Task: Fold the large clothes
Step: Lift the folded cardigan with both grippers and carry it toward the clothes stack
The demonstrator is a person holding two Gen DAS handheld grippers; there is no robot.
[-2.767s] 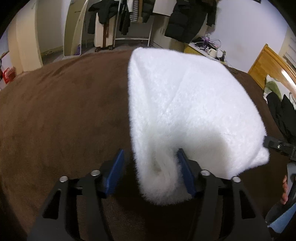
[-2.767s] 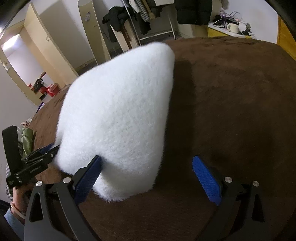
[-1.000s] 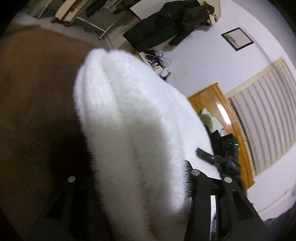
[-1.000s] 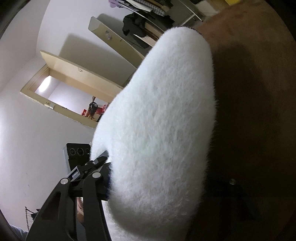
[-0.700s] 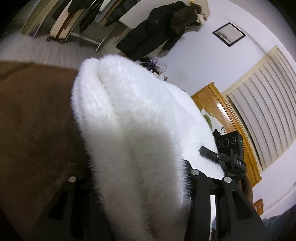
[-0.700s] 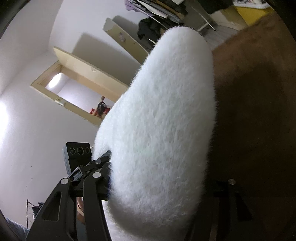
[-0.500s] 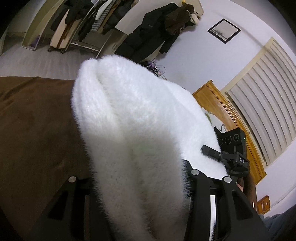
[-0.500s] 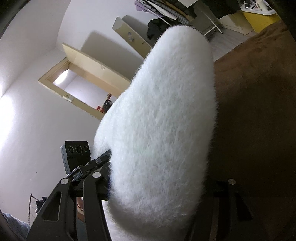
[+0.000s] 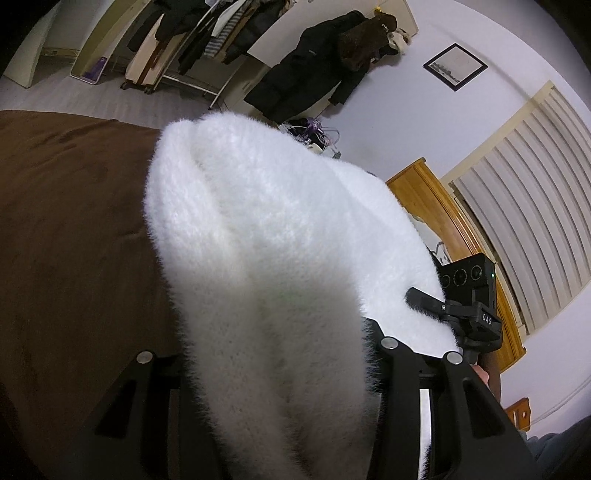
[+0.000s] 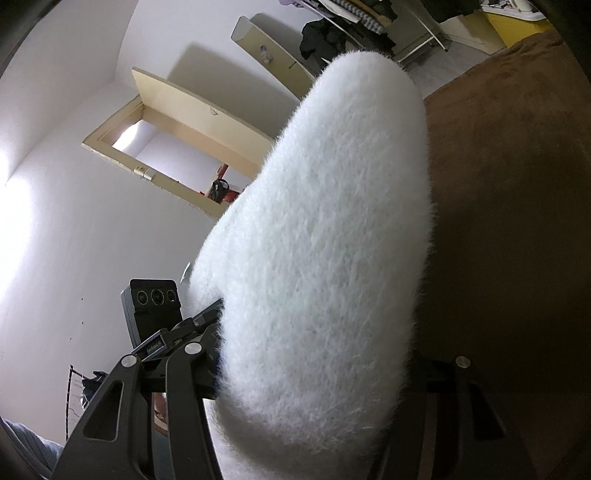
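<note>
A thick white fluffy garment point(image 9: 277, 240), folded into a bundle, hangs in the air above the brown bed cover point(image 9: 66, 221). My left gripper point(image 9: 273, 354) is shut on its near left end, and the fur hides the pads. In the right wrist view the same garment point(image 10: 325, 240) fills the middle, with my right gripper point(image 10: 325, 362) shut on its other end and the fingertips buried in the pile. Each gripper shows in the other's view: the right gripper point(image 9: 469, 306) at the garment's right edge, the left gripper point(image 10: 162, 325) at its left edge.
Beyond the bed cover point(image 10: 509, 184) stand a clothes rack with dark garments point(image 9: 207, 33), a black coat on the wall point(image 9: 314, 66), a wooden headboard point(image 9: 436, 206) and window blinds point(image 9: 524, 192). A lit doorway point(image 10: 166, 155) lies to the left. A hand point(image 9: 484, 376) holds the right gripper.
Earlier the garment lay on the bed with both grippers' jaws open beside its fold. Both are now shut on it and have carried it upward and across the bed.
</note>
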